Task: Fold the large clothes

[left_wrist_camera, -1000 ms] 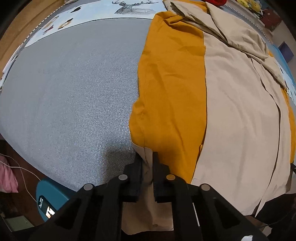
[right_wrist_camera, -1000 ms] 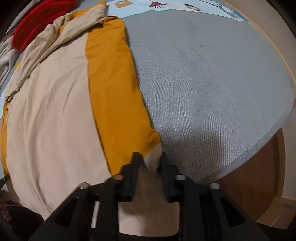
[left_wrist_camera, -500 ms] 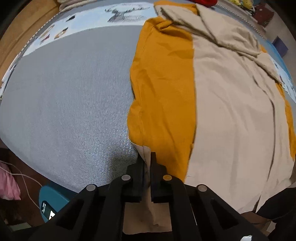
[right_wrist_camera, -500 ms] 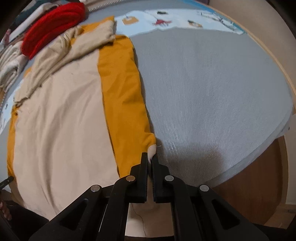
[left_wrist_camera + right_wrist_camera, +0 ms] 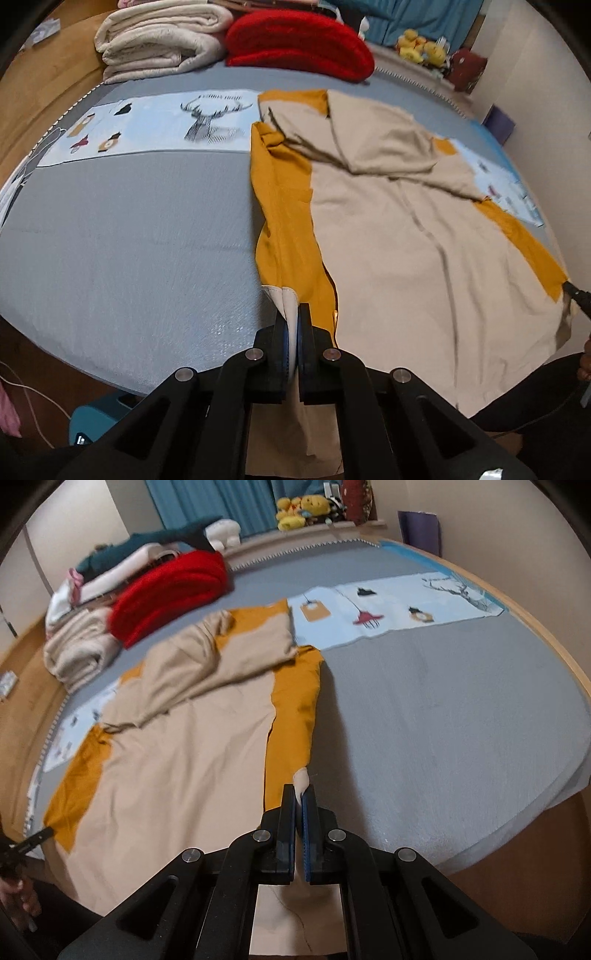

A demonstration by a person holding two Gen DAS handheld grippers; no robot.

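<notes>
A large beige and mustard-orange garment (image 5: 399, 229) lies spread on the grey bed, with its far part bunched up; it also shows in the right wrist view (image 5: 184, 738). My left gripper (image 5: 293, 314) is shut on the garment's near left corner and holds it lifted off the bed. My right gripper (image 5: 299, 794) is shut on the garment's near right corner, also lifted. The cloth hangs down beneath both grippers. The other gripper's tip shows at the far edge of each view (image 5: 574, 293) (image 5: 37, 836).
The grey bed cover (image 5: 129, 229) has a light blue printed band (image 5: 155, 125) across it. A folded cream blanket (image 5: 159, 37) and a red blanket (image 5: 299, 44) lie at the far end. Plush toys (image 5: 303, 506) sit on the headboard ledge. The bed edge (image 5: 535, 801) is close below.
Both grippers have closed fully on the garment's near corners and lifted them. The views have tilted up, so the far end of the bed and the blankets now show.
</notes>
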